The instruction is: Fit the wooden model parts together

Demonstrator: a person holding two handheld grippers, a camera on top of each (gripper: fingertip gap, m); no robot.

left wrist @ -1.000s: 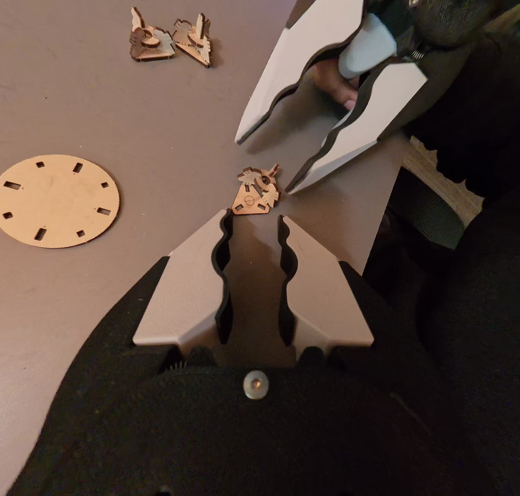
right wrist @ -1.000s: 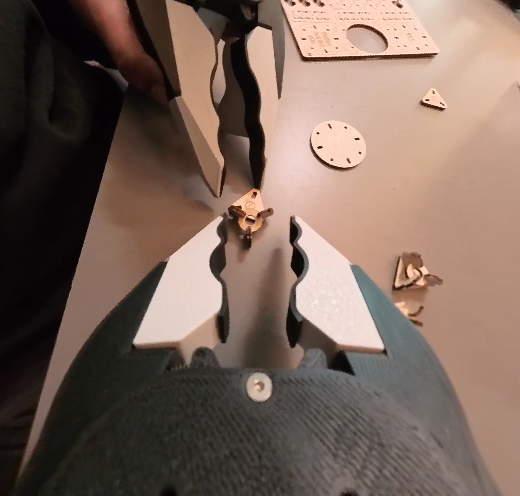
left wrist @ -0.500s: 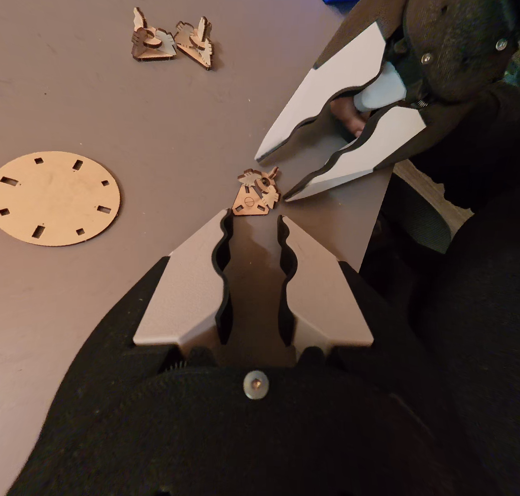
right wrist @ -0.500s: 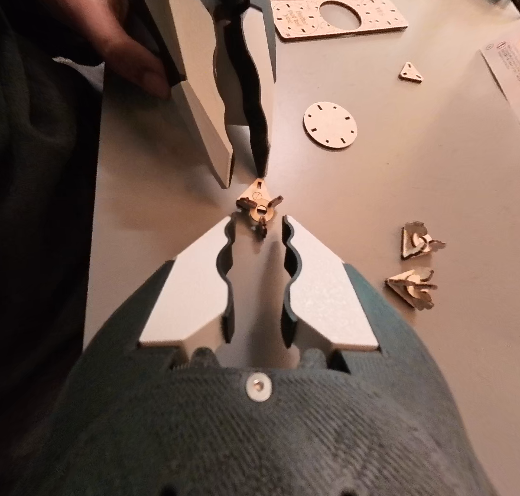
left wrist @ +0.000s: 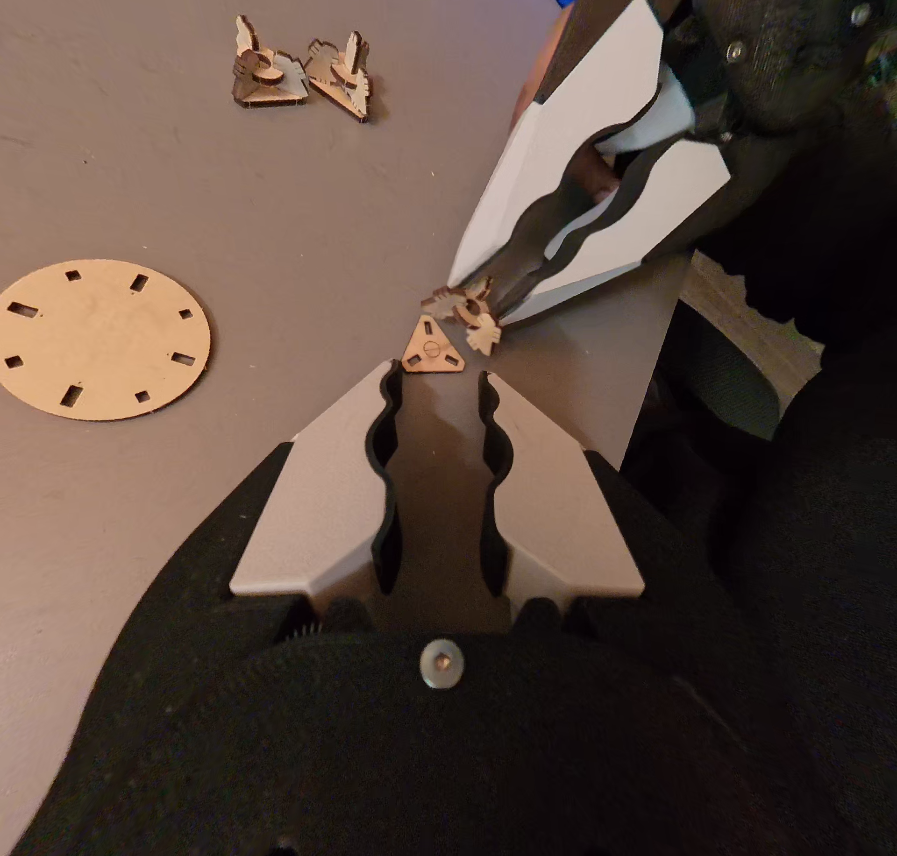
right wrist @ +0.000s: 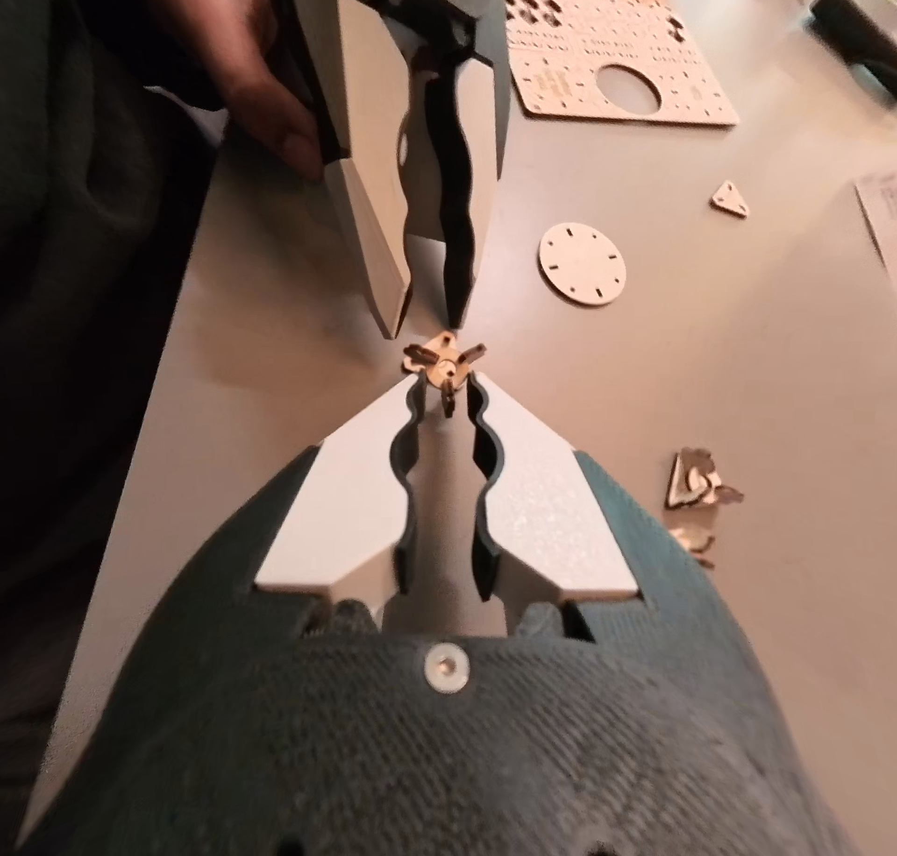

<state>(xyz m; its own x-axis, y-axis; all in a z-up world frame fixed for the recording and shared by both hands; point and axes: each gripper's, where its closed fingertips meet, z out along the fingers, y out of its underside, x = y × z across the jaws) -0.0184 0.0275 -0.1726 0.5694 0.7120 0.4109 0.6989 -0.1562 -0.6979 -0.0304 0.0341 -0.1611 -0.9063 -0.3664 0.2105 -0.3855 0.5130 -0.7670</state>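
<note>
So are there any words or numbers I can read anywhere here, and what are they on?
Wooden cut-out sheet: engraved markings, too blurred to read.
White paper at the right edge: print too small to read.
Small wooden triangle: no words, only an engraved circle with a line across it.
Nothing else shows any writing.

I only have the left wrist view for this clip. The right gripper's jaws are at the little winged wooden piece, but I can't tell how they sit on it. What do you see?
Observer: In the right wrist view, the right gripper has its tips against either side of the round hub of the winged piece, with one wing pointing back between the jaws.
Operator: Any parts beyond the disc?
Observer: A spare small triangle lies flat past the disc.
Operator: Anything else?
Observer: A wooden sheet with a round hole lies further back.
</note>
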